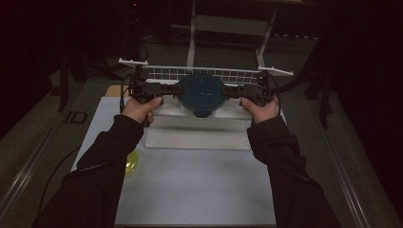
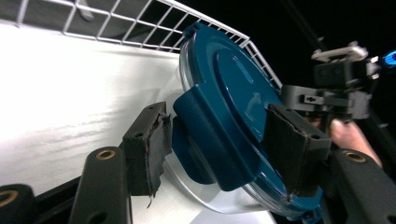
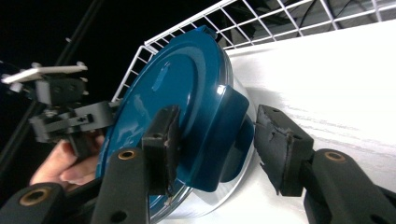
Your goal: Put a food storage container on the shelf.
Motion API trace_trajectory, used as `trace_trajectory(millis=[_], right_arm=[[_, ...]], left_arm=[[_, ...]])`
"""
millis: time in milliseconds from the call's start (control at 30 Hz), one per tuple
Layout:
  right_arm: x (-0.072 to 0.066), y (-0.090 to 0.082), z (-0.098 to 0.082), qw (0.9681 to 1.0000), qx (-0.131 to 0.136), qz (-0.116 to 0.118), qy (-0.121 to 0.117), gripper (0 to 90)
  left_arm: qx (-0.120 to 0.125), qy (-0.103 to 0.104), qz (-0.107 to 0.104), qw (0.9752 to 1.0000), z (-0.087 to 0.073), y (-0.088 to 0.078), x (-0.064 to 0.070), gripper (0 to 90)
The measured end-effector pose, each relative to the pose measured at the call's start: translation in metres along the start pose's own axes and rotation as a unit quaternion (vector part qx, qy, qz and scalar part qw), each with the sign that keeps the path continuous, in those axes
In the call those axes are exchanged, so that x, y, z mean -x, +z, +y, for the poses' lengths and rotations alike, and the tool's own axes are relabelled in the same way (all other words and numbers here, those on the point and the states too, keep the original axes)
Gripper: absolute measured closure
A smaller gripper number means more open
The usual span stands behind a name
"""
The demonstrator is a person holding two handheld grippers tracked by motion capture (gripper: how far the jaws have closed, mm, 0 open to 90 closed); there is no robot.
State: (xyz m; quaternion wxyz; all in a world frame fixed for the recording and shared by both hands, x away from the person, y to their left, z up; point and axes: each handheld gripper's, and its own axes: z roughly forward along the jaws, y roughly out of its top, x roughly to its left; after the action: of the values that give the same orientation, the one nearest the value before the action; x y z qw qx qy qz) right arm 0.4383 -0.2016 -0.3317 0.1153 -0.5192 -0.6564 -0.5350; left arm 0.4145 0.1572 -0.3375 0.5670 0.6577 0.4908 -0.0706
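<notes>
Container [image 1: 201,92] sits upper centre of the high view, on the white tray [image 1: 197,137] just in front of the wire rack [image 1: 199,73]. It's a clear round tub with a blue lid [image 2: 224,100] and a latch flap on each side.

Your 2 grippers come at it from opposite sides, roughly along 1 line across the frame: left gripper [image 1: 159,89] at centre-left, right gripper [image 1: 242,90] at centre-right. Container is dead between them, so neither hand is nearer.

Left gripper view: left gripper [image 2: 224,144] has its jaws straddling the near latch flap [image 2: 205,140], one pad below-left of it, the other over the lid top at right. Jaws look part-open; there's a visible gap at the lower-left pad, so not clamped as far as I can tell.

Right gripper view: right gripper [image 3: 219,140] mirrors that on the other latch flap [image 3: 224,135]. Left pad lies on or just off the lid face, right pad stands clear of the flap with a gap. Also part-open, holding nothing.

Key relation: each flap lies between its own gripper's pads, hinge line across the jaw axis. My read is both latches are the target, and squeezing would pinch flap against lid edge. Whether the flaps are latched down I can't tell.

Yellow object [image 1: 132,161] at lower left, part-hidden by your left sleeve, well apart from all this.
</notes>
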Motion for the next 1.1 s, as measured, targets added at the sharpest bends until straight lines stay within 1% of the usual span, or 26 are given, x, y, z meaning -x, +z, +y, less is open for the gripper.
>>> trace_trajectory(millis=[67,100,200,233,267,300,333,367,433,500,567,633,733,800,867,900,1067,1100], right_arm=[[-0.004,-0.001,0.000,0.9996,0.002,-0.015,-0.022,46.6],[-0.006,-0.001,0.000,0.9992,0.002,-0.022,-0.034,45.9],[-0.013,-0.003,-0.001,0.9960,0.010,-0.050,-0.074,43.5],[-0.015,-0.005,-0.001,0.9950,0.013,-0.056,-0.082,43.5],[-0.017,-0.006,-0.001,0.9942,0.017,-0.060,-0.088,43.4],[-0.019,-0.007,-0.001,0.9931,0.018,-0.065,-0.096,43.4],[-0.021,-0.009,-0.001,0.9921,0.021,-0.068,-0.103,43.3],[-0.023,-0.010,-0.002,0.9915,0.023,-0.069,-0.108,42.9],[-0.028,-0.012,-0.004,0.9893,0.027,-0.076,-0.122,43.0],[-0.032,-0.014,-0.007,0.9871,0.028,-0.081,-0.135,42.9],[-0.036,-0.015,-0.012,0.9837,0.032,-0.090,-0.152,43.0],[-0.038,-0.017,-0.017,0.9815,0.035,-0.095,-0.163,43.2],[-0.040,-0.022,-0.023,0.9804,0.038,-0.092,-0.170,43.6],[-0.044,-0.026,-0.029,0.9777,0.036,-0.094,-0.185,44.0],[-0.048,-0.029,-0.034,0.9754,0.035,-0.095,-0.196,45.4],[-0.049,-0.030,-0.037,0.9755,0.032,-0.091,-0.198,46.3],[-0.056,-0.036,-0.058,0.9734,0.023,-0.072,-0.216,50.3],[-0.058,-0.036,-0.063,0.9727,0.022,-0.068,-0.221,54.6]], left_arm=[[0.002,0.010,0.003,0.9999,0.000,-0.002,0.003,37.8],[0.008,0.019,0.010,0.9998,-0.001,-0.004,0.005,37.8],[0.025,0.033,0.010,0.9991,-0.001,-0.011,0.009,34.7],[0.031,0.042,0.012,0.9985,-0.002,-0.013,0.011,34.5],[0.037,0.055,0.008,0.9978,-0.003,-0.014,0.013,32.3],[0.038,0.069,0.004,0.9969,-0.004,-0.016,0.015,29.4],[0.039,0.077,0.002,0.9963,-0.005,-0.018,0.017,27.6],[0.042,0.085,0.007,0.9954,-0.007,-0.020,0.020,27.2],[0.047,0.102,0.005,0.9936,-0.011,-0.023,0.024,24.9],[0.055,0.116,0.004,0.9918,-0.015,-0.024,0.027,21.6],[0.049,0.120,0.001,0.9915,-0.019,-0.024,0.028,17.6],[0.043,0.126,-0.002,0.9911,-0.022,-0.025,0.029,15.0],[0.041,0.139,-0.004,0.9895,-0.027,-0.029,0.032,14.3],[0.039,0.142,-0.006,0.9891,-0.030,-0.031,0.033,13.3],[0.035,0.149,-0.008,0.9882,-0.035,-0.031,0.034,6.3],[0.032,0.154,-0.009,0.9874,-0.039,-0.032,0.036,1.6],[0.035,0.172,-0.008,0.9844,-0.055,-0.036,0.042,0.8],[0.033,0.174,-0.009,0.9841,-0.057,-0.036,0.043,0.8]])
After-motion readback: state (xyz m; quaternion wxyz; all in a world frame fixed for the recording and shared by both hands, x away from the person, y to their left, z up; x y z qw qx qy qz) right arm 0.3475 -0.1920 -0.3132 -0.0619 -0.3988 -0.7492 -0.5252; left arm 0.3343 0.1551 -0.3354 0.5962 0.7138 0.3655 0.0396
